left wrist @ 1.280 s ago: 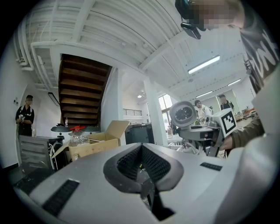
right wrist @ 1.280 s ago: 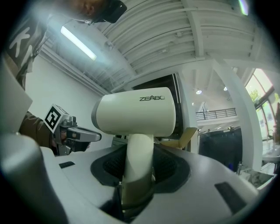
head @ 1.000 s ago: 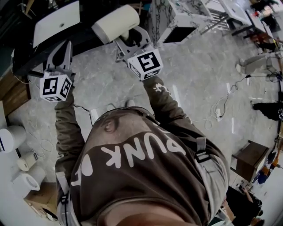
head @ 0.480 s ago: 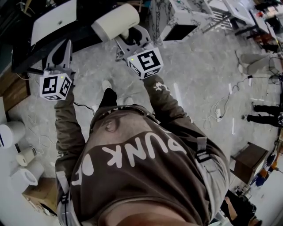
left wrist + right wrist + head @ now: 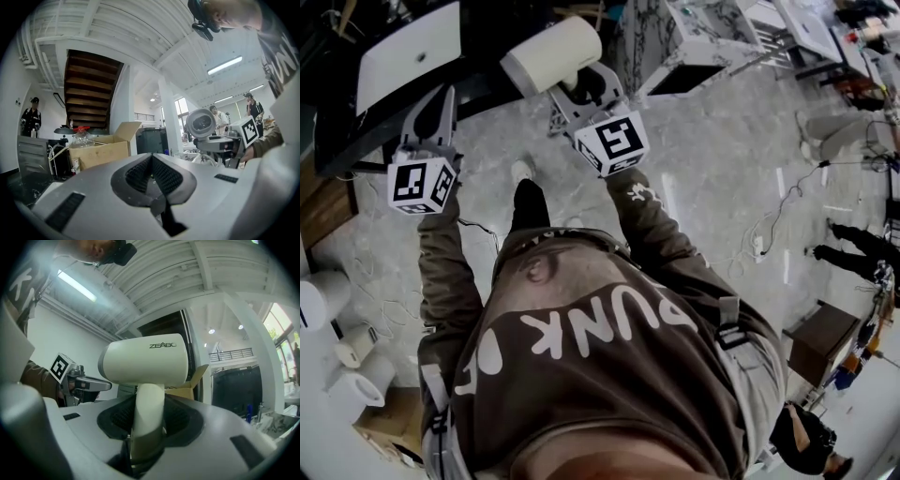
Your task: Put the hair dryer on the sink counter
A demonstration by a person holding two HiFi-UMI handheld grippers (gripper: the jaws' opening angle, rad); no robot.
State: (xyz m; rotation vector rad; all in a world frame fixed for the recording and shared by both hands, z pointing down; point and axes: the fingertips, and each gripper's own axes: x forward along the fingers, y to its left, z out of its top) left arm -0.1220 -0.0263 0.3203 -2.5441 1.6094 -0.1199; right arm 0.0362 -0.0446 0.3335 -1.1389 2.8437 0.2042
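Observation:
In the head view the cream hair dryer (image 5: 551,54) is held up in front of me by its handle, with my right gripper (image 5: 581,84) shut on it. The right gripper view shows the handle (image 5: 149,413) upright between the dark pads and the barrel (image 5: 147,361) lying across above them. My left gripper (image 5: 438,98) is level with it to the left, shut and empty; its pads (image 5: 140,171) meet. A white sink (image 5: 408,52) sits in a dark counter (image 5: 337,131) at the upper left, just beyond the left gripper. From the left gripper view the dryer (image 5: 201,123) shows at the right.
A marble-patterned cabinet (image 5: 675,42) stands ahead to the right. White rolls (image 5: 347,370) and a cardboard box (image 5: 389,422) lie at the lower left. Cables (image 5: 769,225) trail over the grey floor. A brown stool (image 5: 820,342) and people (image 5: 853,258) are to the right.
My leg has stepped forward into view below the grippers. Both grippers and the dryer have shifted slightly right in the picture; the grip is unchanged.

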